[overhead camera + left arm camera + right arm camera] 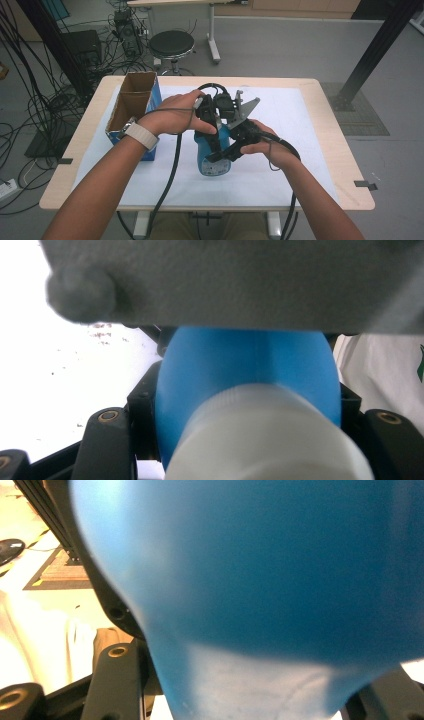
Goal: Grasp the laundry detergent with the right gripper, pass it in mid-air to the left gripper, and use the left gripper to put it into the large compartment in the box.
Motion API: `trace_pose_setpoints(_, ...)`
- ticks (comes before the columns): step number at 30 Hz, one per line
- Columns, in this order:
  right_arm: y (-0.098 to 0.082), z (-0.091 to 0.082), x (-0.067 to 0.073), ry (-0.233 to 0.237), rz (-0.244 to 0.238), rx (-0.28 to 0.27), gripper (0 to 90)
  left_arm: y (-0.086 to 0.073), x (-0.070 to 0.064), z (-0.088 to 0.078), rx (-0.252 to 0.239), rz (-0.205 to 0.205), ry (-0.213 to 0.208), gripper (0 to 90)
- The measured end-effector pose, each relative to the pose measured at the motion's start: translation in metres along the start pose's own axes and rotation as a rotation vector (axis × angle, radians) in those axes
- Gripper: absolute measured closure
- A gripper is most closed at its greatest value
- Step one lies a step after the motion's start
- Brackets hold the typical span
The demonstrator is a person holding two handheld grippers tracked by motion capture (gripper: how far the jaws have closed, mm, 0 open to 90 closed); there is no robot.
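Left hand-held gripper (214,132) is clamped across the upper part of the blue bottle (212,159), and I can see in the left gripper view its black jaws pressed against either side of the blue shoulder (247,370), right behind the white ribbed cap (270,437). Right hand-held gripper (231,151) is clamped on the same bottle lower down, coming in from the right; in the right gripper view the blue wall (260,570) sits tight between its jaws.

So the bottle stands upright near the middle of the worktop (320,165), on the white sheet (280,105), pinned between both tools. My read: it's a plastic bottle, fairly stiff at the shoulder and neck, softer in the belly, so a hard squeeze low down may dent it. That surface looks smooth and glossy, so I'd expect some slip if the cap gets twisted. Best holds, I think, are where I already have them: one on the shoulder just under the cap, one bracing the body. Weight I can't judge, since I can't tell how full it is.

Further left, an open cardboard box (131,102) with a blue side stands well apart from the bottle.
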State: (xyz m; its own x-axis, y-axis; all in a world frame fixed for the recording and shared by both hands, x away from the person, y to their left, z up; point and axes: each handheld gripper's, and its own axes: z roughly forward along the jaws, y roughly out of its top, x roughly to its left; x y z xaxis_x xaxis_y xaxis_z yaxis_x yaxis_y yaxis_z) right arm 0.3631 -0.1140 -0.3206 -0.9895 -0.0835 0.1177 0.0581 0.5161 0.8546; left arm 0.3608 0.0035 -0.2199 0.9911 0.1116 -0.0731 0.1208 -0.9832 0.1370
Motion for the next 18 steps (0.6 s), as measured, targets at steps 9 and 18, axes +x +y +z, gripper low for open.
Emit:
trace_pose_setpoints(9,0.0008,-0.0008,-0.0006,-0.004,-0.003,-0.010,42.7,-0.0005,-0.0012,-0.0020,-0.010,-0.001,0.011,37.9)
trace_pose_setpoints(18,0.0007,-0.0007,-0.0009,0.000,-0.013,-0.015,41.0,-0.0016,-0.0004,-0.0035,-0.019,-0.015,0.015,37.9)
